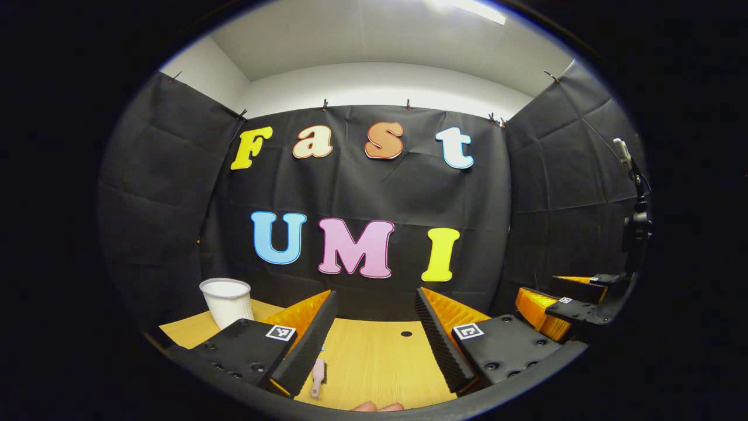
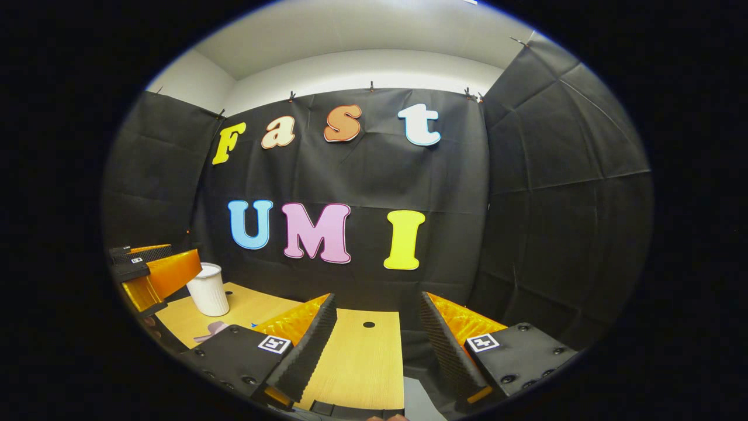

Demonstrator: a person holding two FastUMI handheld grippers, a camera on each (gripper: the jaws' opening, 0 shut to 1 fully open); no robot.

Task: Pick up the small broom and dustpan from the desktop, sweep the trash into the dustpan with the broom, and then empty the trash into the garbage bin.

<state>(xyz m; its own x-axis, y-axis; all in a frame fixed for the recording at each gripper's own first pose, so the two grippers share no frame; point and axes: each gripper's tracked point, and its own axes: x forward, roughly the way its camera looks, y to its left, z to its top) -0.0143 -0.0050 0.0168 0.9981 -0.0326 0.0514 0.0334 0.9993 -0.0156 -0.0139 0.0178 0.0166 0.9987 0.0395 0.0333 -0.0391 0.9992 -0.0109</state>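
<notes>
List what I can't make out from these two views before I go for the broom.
- Small pink broom: left gripper view, brush end hidden behind the left gripper.
- Pale pink piece, maybe the dustpan: right gripper view, mostly hidden behind the right gripper.
- Trash: too small to tell.
- White ribbed garbage bin: inside unseen.

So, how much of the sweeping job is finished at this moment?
Nothing looks done. Left gripper and right gripper are open, holding nothing. The pink broom lies on the desktop. Grasping, sweeping and emptying into the white bin remain.
</notes>
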